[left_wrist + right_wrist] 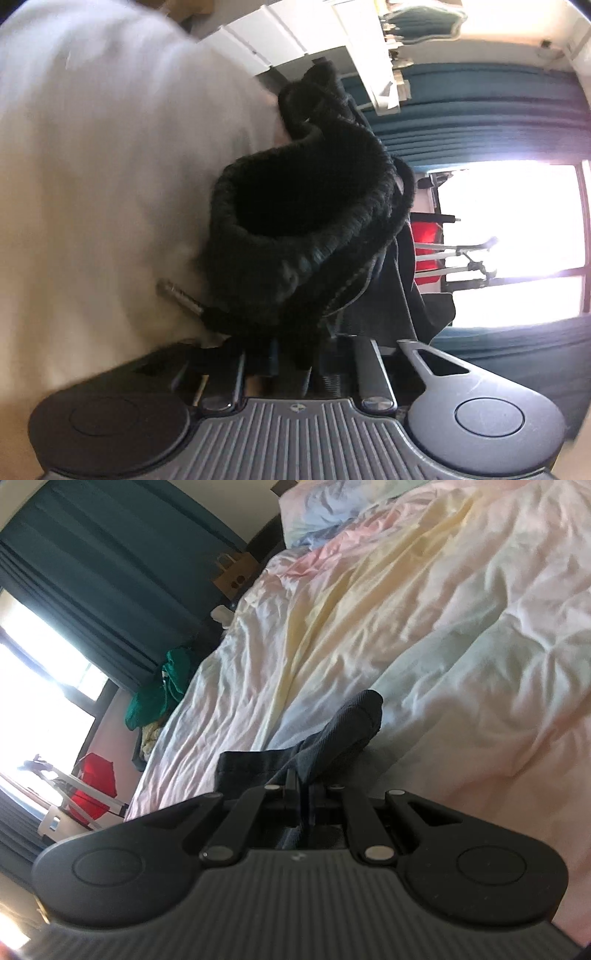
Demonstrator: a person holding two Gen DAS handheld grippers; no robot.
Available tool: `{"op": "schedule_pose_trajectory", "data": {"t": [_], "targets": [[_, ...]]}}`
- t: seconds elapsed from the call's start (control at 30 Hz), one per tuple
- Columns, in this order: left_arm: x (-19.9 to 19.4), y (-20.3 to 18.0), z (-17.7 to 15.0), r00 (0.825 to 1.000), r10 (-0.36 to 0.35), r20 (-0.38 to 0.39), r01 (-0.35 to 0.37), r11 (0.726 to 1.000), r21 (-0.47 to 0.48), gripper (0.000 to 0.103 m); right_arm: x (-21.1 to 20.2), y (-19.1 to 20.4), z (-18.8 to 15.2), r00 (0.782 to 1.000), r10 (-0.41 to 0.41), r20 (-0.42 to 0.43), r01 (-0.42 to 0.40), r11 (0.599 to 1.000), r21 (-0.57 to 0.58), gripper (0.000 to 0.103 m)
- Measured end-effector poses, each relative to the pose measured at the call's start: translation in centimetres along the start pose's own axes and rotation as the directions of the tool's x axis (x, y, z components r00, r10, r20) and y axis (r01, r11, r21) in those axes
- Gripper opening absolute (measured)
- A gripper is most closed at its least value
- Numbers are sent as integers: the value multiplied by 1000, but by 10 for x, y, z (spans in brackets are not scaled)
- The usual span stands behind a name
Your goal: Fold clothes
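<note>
Pinching black ribbed garment (295, 229) | left tongs (291, 354) clamp hem, cloth at 12 | right tongs (303, 797) clamp dark cloth (332, 734), running to 1 over bed (443, 627)

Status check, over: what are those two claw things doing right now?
Left gripper: jaws shut on black knit garment. Right gripper: jaws shut on dark cloth, above the bed. Nothing in the way.

Black knit against pastel bedding

The ribbed garment (306, 229) is black; the cloth (332, 738) in the right tongs (301, 794), themselves black, reads dark charcoal. The bed's duvet (424, 609) runs in pale pink, cream-yellow and light blue bands. At nine o'clock, teal curtains (110, 572), a green heap (162, 690), a red bag (94, 786).
</note>
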State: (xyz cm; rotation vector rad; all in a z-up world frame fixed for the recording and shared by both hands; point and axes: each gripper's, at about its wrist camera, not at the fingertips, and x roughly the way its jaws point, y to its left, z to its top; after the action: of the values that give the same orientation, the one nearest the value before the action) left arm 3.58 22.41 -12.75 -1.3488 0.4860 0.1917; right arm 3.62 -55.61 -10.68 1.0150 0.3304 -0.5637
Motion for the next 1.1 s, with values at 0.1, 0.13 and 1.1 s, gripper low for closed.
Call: {"op": "schedule_pose_trajectory", "data": {"t": [0.1,0.13,1.1], "targets": [[-25,-25,4,999,-11,41,8,997,77,10,1,0,0,1000,-6,-1,6,1000,-10,7],[-37,-34,9,998,-26,61,20,995,97,9,0,0,0,1000,-4,-1,4,1000,-16,7],[-165,12,72,995,6,96,-18,992,124,8,-90,-44,-30,984,-176,-14,170,925,339,7]]}}
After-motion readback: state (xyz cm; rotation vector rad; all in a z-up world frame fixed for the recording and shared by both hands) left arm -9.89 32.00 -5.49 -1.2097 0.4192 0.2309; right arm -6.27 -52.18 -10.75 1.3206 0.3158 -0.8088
